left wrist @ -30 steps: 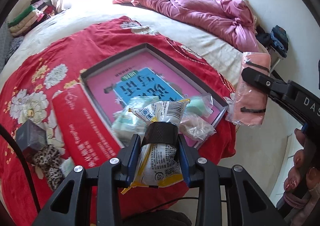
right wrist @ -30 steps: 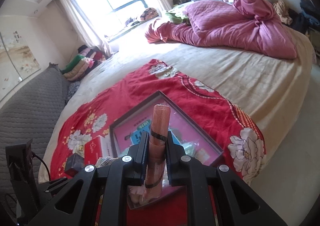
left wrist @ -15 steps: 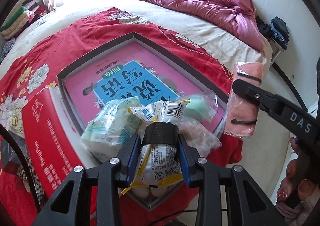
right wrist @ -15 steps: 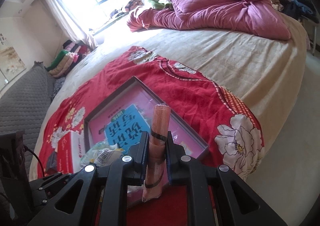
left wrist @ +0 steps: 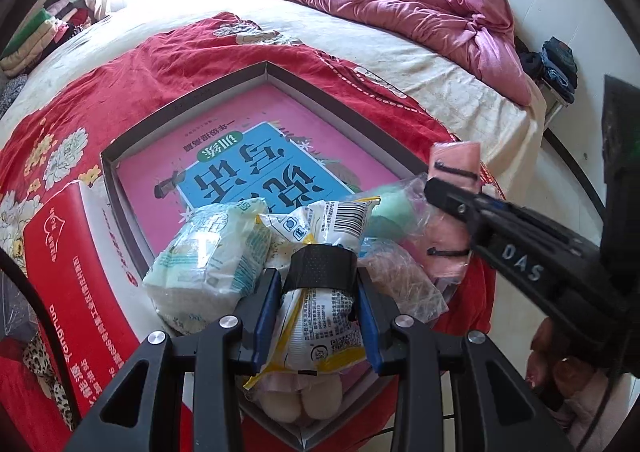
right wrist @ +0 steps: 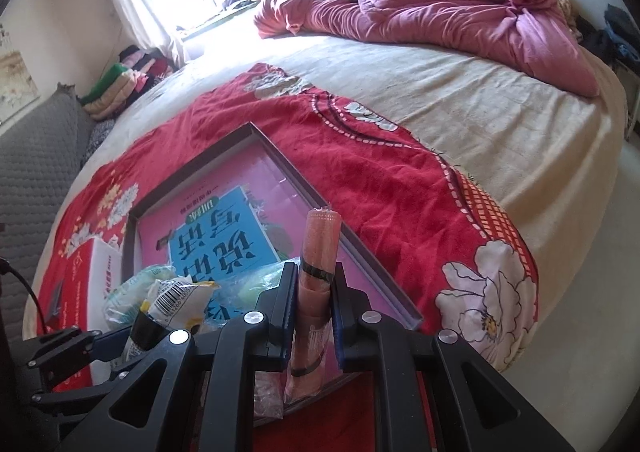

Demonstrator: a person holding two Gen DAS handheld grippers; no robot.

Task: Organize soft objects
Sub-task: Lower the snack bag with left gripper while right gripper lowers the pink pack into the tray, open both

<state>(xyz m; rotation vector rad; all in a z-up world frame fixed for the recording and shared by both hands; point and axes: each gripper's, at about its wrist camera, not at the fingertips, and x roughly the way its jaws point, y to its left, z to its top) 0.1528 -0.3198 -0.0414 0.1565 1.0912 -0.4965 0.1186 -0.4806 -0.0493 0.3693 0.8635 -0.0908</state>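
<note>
- Your left gripper (left wrist: 318, 298) is clamping a white-and-yellow printed snack packet (left wrist: 320, 316), jaws pressed in on both sides, with a black band wrapped round the packet right at the fingertips.
- That packet is hanging over the near corner of the shallow grey tray (left wrist: 224, 85), which is sitting on the red floral blanket (left wrist: 280, 51).
- Your right gripper (right wrist: 310, 304) is squeezing a rolled salmon-pink towel in clear wrap (right wrist: 320, 252), jaws narrow and tight on it. The roll is standing upright between the fingers, poking up over the tray's right-hand rim.
- Already lying in the tray's near end: a pale green-and-white bag (left wrist: 208, 252), a clear bag with something mint green inside (left wrist: 390, 209) and a crinkly clear bag (left wrist: 404, 280), all bunched up and touching each other.
- A pink book with a blue panel (left wrist: 248, 155) is covering the tray floor.
- A red-and-white carton (left wrist: 72, 252) is lying just beside the tray's left wall.
- A crumpled magenta quilt (right wrist: 440, 11) is sitting well apart, at the far side of the bed.
</note>
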